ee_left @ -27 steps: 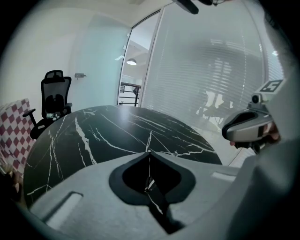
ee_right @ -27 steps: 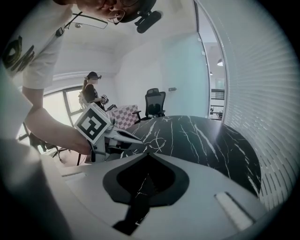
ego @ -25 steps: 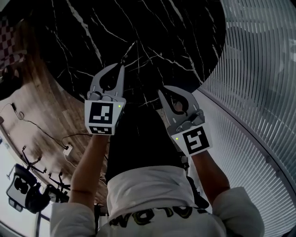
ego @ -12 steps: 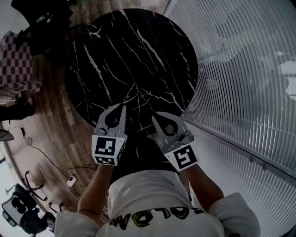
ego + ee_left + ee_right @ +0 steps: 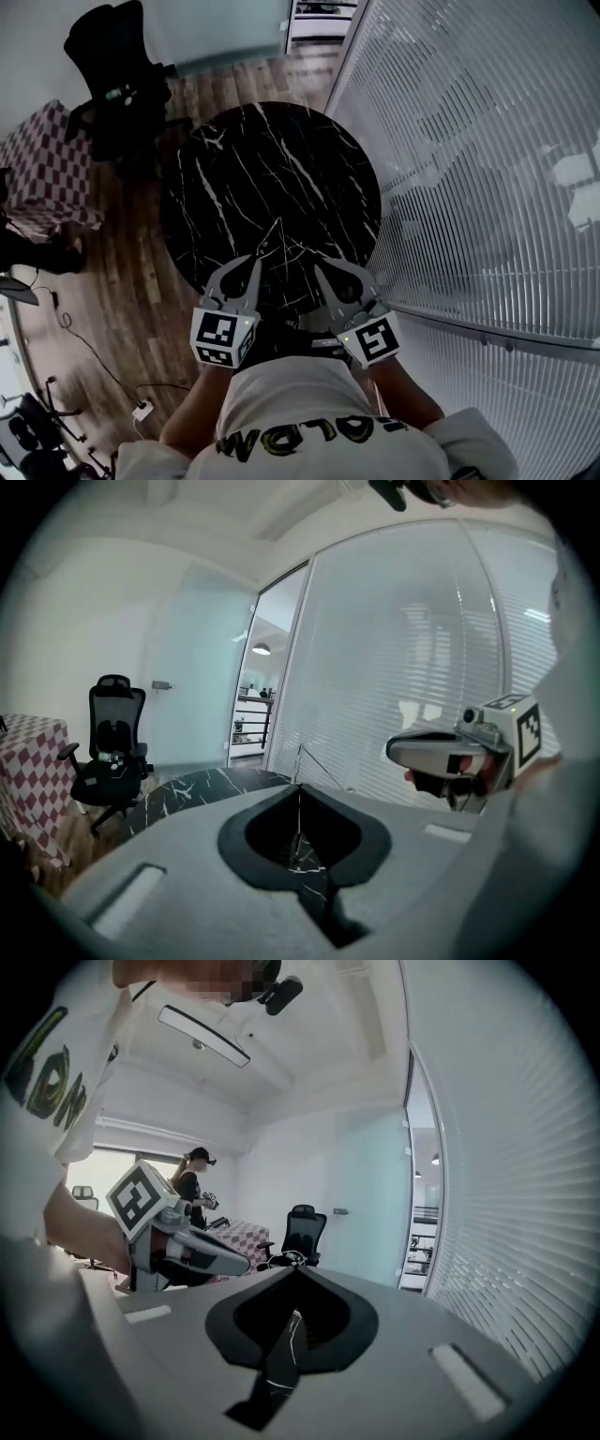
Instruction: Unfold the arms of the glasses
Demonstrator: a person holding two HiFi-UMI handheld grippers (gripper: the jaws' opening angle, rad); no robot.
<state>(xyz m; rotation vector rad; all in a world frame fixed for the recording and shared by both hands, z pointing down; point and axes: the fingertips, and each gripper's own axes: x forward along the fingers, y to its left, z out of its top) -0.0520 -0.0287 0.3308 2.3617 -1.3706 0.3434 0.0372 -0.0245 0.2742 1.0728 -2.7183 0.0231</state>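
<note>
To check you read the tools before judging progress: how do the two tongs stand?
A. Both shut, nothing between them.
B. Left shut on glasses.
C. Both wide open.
A: the left tongs and right tongs each show their tips meeting, with nothing gripped.

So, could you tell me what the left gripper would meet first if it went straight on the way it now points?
Probably the black marble table, near its far edge: the shut left gripper aims slightly downward across it. If it clears the top, the slatted glass wall comes next; depth is unclear.
</note>
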